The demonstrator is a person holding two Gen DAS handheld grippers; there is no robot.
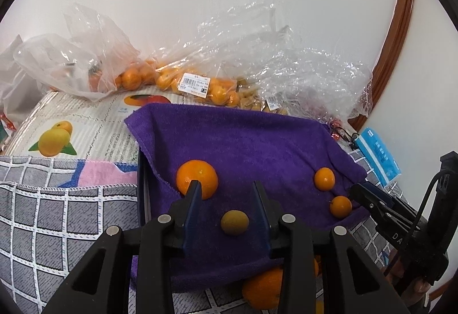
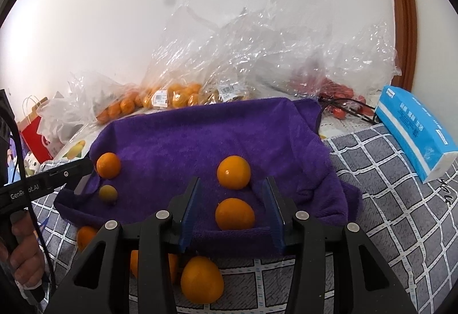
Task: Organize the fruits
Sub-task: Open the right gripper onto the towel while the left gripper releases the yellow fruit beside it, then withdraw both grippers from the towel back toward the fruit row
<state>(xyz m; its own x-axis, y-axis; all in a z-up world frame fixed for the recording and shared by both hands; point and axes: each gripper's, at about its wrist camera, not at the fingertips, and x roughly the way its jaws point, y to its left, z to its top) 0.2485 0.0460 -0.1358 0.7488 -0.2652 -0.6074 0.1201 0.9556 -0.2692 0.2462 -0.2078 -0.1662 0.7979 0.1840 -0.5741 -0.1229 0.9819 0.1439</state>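
Note:
A purple towel (image 1: 243, 147) covers a tray; it also shows in the right wrist view (image 2: 200, 136). On it lie a large orange (image 1: 197, 178), a small yellow-green fruit (image 1: 234, 222) and two small oranges (image 1: 324, 178) (image 1: 340, 206). My left gripper (image 1: 227, 193) is open, its jaws on either side of the yellow-green fruit, not touching it. My right gripper (image 2: 232, 193) is open around a small orange (image 2: 234, 213), with another orange (image 2: 234, 172) just beyond. The right gripper appears at the right of the left wrist view (image 1: 372, 199).
Loose oranges (image 2: 201, 279) (image 2: 86, 236) lie on the grey checked cloth (image 2: 386, 213) in front of the towel. Clear bags of oranges (image 1: 200, 84) line the wall. A blue tissue pack (image 2: 415, 130) lies at right, and a fruit-print mat (image 1: 71, 127) at left.

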